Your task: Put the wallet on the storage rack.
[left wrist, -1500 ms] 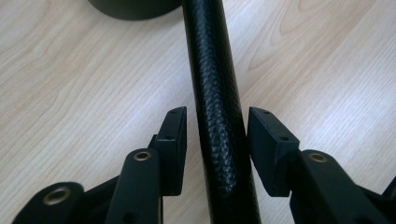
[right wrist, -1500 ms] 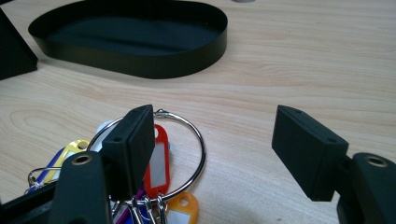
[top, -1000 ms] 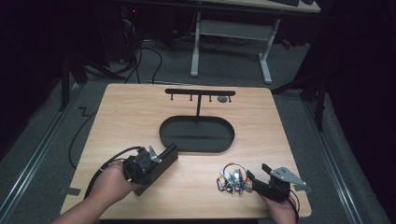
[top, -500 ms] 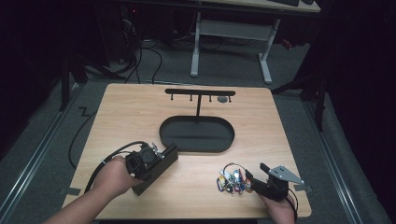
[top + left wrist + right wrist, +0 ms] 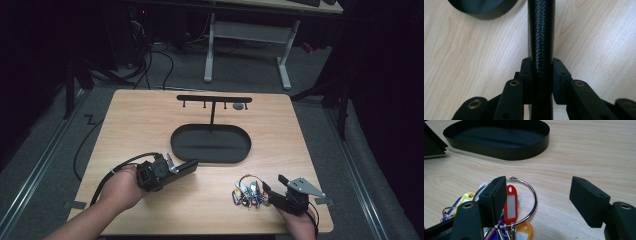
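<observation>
Black textured wallet (image 5: 541, 37) edge-up; key ring (image 5: 510, 202) with coloured tags flat on table.

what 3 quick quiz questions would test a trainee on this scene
1. True or false: the left gripper is shut on a black case.
2. Which is nearest the right gripper? A the hook bar B the key ring C the tray
3. Fill in: the right gripper's fingers stand ____.

Key
1. True; its fingers clamp the case on both sides.
2. B; the key ring with coloured tags lies between its fingers, the tray and hook bar farther off.
3. Open.
</observation>
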The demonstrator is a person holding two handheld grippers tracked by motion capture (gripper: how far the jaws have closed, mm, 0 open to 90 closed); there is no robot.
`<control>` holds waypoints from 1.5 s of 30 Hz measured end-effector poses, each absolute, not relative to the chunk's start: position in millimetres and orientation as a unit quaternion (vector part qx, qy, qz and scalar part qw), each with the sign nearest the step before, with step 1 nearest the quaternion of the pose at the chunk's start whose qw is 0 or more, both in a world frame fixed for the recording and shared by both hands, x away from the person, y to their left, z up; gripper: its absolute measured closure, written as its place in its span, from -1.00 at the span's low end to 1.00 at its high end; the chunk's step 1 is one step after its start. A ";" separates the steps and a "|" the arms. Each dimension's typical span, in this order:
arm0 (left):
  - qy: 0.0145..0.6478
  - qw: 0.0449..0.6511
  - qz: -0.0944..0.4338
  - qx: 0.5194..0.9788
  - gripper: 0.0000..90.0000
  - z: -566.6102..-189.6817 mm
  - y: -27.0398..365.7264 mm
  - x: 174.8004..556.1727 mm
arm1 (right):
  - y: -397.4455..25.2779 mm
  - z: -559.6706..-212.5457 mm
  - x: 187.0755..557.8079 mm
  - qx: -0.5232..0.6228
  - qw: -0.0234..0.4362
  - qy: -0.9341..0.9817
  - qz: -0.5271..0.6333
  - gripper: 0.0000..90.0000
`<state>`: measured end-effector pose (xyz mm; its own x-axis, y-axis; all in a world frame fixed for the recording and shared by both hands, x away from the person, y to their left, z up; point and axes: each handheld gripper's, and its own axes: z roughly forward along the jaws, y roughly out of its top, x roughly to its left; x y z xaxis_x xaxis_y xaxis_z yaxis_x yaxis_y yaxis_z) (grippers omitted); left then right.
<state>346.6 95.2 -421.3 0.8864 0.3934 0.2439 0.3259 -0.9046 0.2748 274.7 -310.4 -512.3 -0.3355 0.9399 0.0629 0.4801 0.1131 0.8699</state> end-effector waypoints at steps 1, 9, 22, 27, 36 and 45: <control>0.186 0.114 0.148 0.965 0.65 -421.3 95.2 346.6 | -310.5 -512.3 274.7 0.510 0.268 0.696 0.428 -0.32; 0.155 0.133 0.175 0.963 0.65 -410.2 86.8 346.5 | -312.2 -512.7 272.7 0.513 0.269 0.694 0.427 -0.33; 0.112 0.139 0.231 0.956 0.64 -401.7 74.1 359.8 | -321.0 -512.6 263.5 0.523 0.273 0.687 0.424 -0.32; 0.078 0.135 0.258 0.954 0.64 -402.6 65.8 363.9 | -324.6 -512.7 258.9 0.527 0.277 0.683 0.422 -0.32; 0.044 0.133 0.287 0.948 0.64 -409.2 49.8 372.7 | -331.1 -513.8 252.0 0.534 0.281 0.679 0.418 -0.32; 0.023 0.135 0.299 0.944 0.64 -411.1 32.4 388.0 | -339.4 -516.6 250.5 0.544 0.272 0.673 0.422 -0.32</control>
<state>388.0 32.4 -411.1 0.8202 0.1232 0.5587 -0.0378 -0.9628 0.2677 250.5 -339.4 -516.6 -0.2607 0.9610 0.0926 0.5022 0.0530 0.8631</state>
